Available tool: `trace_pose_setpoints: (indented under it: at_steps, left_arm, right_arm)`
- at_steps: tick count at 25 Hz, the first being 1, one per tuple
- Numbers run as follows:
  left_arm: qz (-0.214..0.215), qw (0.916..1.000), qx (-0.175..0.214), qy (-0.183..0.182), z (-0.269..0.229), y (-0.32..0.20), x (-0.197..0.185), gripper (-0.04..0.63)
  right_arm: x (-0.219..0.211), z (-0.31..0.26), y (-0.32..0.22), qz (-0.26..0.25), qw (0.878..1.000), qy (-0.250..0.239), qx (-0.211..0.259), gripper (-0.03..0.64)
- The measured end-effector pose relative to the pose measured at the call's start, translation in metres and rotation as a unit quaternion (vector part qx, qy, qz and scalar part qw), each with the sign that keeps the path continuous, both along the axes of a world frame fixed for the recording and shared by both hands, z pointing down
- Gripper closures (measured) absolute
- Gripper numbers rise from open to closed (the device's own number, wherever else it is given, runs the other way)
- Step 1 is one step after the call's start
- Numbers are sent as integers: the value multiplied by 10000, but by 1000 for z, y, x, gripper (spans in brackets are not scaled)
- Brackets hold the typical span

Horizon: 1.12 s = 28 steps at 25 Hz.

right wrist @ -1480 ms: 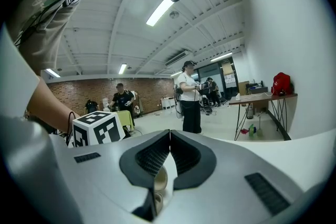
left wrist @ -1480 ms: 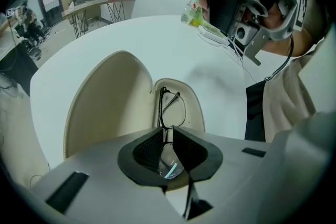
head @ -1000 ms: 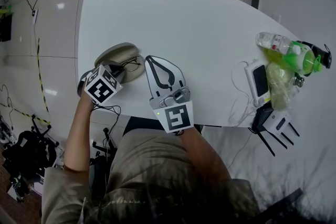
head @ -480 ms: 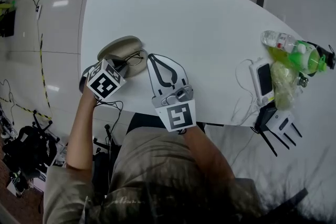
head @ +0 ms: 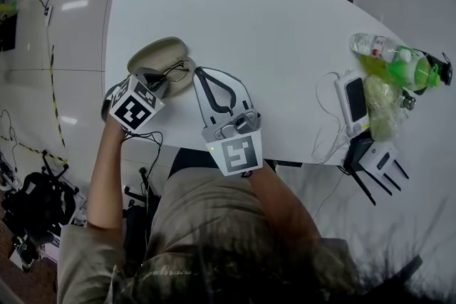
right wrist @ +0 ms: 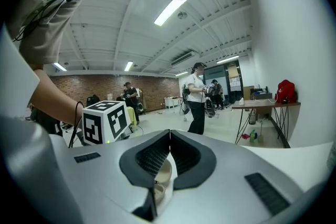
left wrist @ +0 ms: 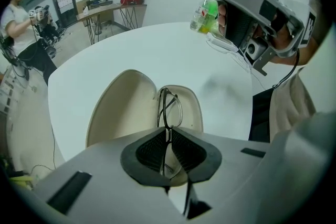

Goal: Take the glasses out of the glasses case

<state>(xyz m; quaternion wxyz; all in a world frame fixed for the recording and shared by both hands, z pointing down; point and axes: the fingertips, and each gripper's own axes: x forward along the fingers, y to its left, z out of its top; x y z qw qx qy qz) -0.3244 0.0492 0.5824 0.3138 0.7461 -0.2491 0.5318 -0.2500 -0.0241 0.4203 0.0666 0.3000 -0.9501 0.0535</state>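
Left claw (left wrist: 167,136) pinched shut on glasses (left wrist: 169,108), which stand upright just past its tips in open case (left wrist: 121,107) | right claw (right wrist: 169,136) closed, empty | lift straight, gentle grip, clear rim

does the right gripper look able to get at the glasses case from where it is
Probably yes: the glasses case lies open just beside the right gripper, nothing between them, though its jaws are shut.
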Motion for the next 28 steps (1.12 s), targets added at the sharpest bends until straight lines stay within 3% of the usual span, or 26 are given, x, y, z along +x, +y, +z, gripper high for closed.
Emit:
trace_pose_setpoints:
  at_steps: [3,9,16,28]
  left_arm:
    - [9,10000,0,4,-1,0,-1,554]
    - [126,9999,10,63,-3,-1,-1,554]
    - [266,9996,112,-78,-9,-5,-5,560]
    - [239,9997,23,-8,-12,0,-6,563]
  right_arm:
    - [-3,-7,5,-197,9989,84,421,604]
    - [5,-11,-3,207,9987,93,-462,604]
    - [5,-28,-10,341,9988,93,-324,604]
    - [3,-29,-8,387,9985,0,-394,604]
